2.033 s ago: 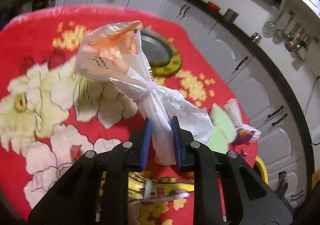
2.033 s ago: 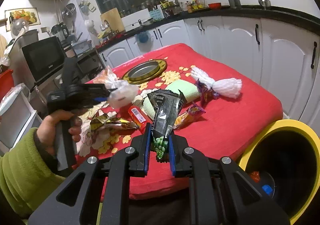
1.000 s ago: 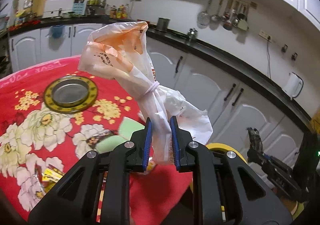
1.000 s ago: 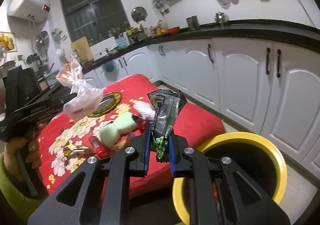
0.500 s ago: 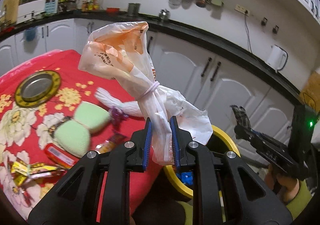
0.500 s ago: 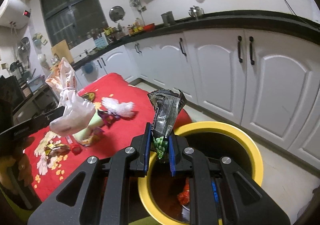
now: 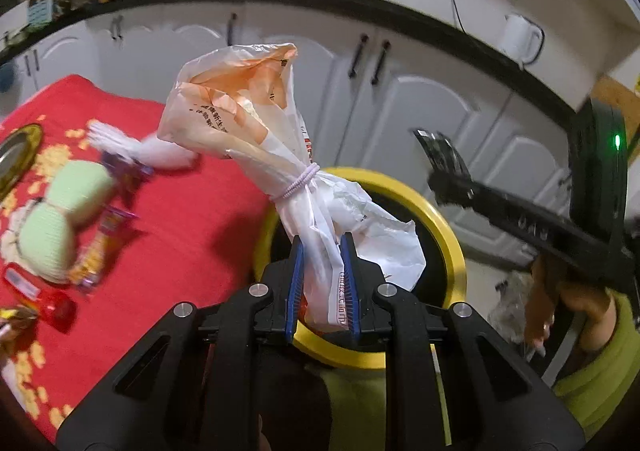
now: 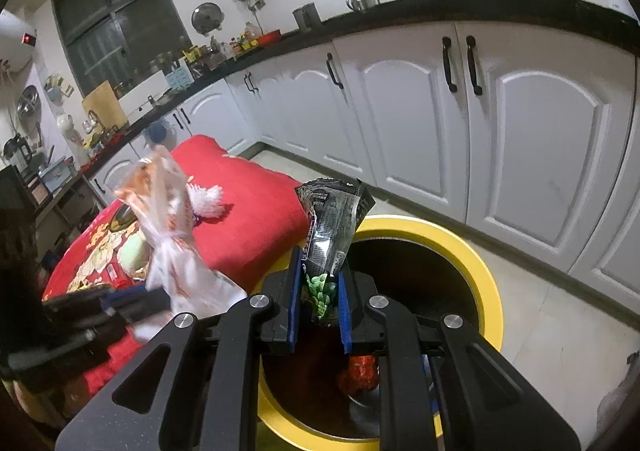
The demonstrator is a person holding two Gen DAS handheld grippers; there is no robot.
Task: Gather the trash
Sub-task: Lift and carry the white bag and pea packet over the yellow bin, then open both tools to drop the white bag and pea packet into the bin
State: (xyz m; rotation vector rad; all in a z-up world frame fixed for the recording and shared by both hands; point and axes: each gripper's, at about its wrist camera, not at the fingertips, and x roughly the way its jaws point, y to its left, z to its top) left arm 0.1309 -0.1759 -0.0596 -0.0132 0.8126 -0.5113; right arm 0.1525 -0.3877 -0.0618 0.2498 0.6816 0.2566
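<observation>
My left gripper [image 7: 322, 287] is shut on a tied white and orange plastic bag [image 7: 256, 123], held above the near rim of the yellow bin [image 7: 448, 235]. That bag [image 8: 168, 219] also shows blurred at the left of the right wrist view. My right gripper [image 8: 320, 291] is shut on a dark snack wrapper [image 8: 334, 227] with green print, right over the open mouth of the yellow bin [image 8: 486, 275]. A red wrapper [image 8: 358, 373] lies inside the bin. In the left wrist view the right gripper [image 7: 444, 175] reaches in from the right, still carrying its wrapper.
The red flowered table [image 7: 176, 219] left of the bin carries green sponges [image 7: 60, 211], a white pompom [image 7: 160, 149], small wrappers [image 7: 104, 243] and a gold-rimmed plate [image 7: 16, 155]. White kitchen cabinets [image 8: 520, 139] stand behind the bin. A hand in a green sleeve [image 7: 600, 363] is at the right.
Both grippers have swung from over the table toward the yellow bin and sunk lower. The bin now lies right under the bag and the wrapper. Both grips are unchanged.
</observation>
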